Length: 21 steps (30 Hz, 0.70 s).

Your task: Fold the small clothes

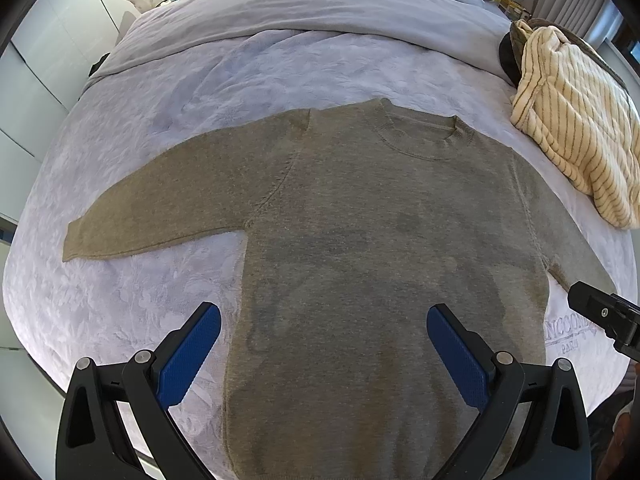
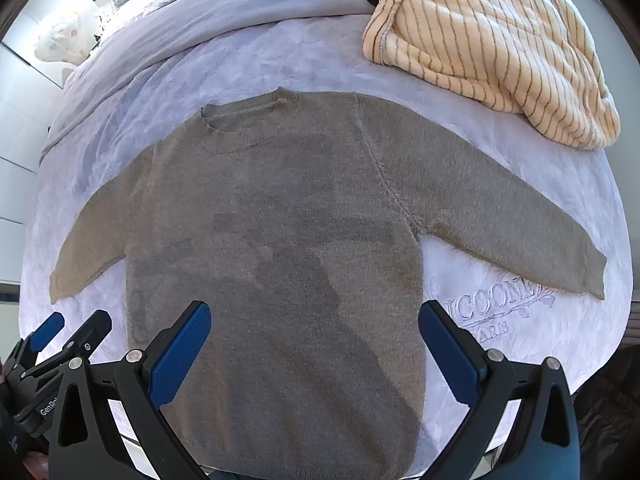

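Observation:
A small grey-brown knit sweater (image 1: pixel 360 220) lies flat and face up on a pale lilac bedspread (image 1: pixel 140 308), sleeves spread to both sides, collar toward the far end. The same sweater (image 2: pixel 280 220) fills the right wrist view. My left gripper (image 1: pixel 324 320) hovers above its lower left body, open, with nothing between the blue pads. My right gripper (image 2: pixel 314 316) hangs above the lower body, also open and empty. The left gripper (image 2: pixel 60 340) shows at the lower left of the right wrist view, and the right gripper (image 1: pixel 604 316) shows at the right edge of the left wrist view.
A cream garment with brown stripes (image 1: pixel 576 128) is bunched at the far right of the bed, over something dark; it is also in the right wrist view (image 2: pixel 492 40). A folded grey duvet (image 1: pixel 280 12) crosses the far end. White cupboards (image 1: pixel 36 64) stand left.

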{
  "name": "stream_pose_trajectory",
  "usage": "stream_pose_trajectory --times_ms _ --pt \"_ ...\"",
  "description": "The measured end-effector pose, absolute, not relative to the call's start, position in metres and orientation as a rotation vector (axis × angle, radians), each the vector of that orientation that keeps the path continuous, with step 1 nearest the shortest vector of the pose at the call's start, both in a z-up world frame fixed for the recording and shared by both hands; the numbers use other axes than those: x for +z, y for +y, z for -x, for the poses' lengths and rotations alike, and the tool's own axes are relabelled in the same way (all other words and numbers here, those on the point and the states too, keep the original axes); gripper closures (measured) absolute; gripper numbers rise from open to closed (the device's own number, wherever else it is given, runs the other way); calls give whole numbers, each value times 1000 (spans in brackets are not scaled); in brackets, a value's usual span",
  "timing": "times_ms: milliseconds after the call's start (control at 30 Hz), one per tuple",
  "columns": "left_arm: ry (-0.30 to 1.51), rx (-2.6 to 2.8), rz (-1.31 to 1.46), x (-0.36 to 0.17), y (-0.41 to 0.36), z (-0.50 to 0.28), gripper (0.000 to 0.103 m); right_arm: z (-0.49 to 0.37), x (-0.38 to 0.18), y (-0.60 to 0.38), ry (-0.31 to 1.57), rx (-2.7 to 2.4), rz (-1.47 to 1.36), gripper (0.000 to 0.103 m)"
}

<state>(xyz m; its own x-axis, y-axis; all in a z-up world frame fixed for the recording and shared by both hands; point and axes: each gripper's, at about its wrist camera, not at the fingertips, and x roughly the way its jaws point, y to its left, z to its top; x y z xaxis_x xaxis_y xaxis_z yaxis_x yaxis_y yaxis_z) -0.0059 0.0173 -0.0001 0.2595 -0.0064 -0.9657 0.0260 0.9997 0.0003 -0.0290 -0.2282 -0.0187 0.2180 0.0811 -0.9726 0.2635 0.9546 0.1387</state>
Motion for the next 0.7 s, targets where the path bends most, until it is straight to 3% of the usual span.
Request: stream_pose_trajectory --times_ms 700 --pt "1321 -23 -10 -6 22 8 0 27 -24 -225 1380 -158 -286 0"
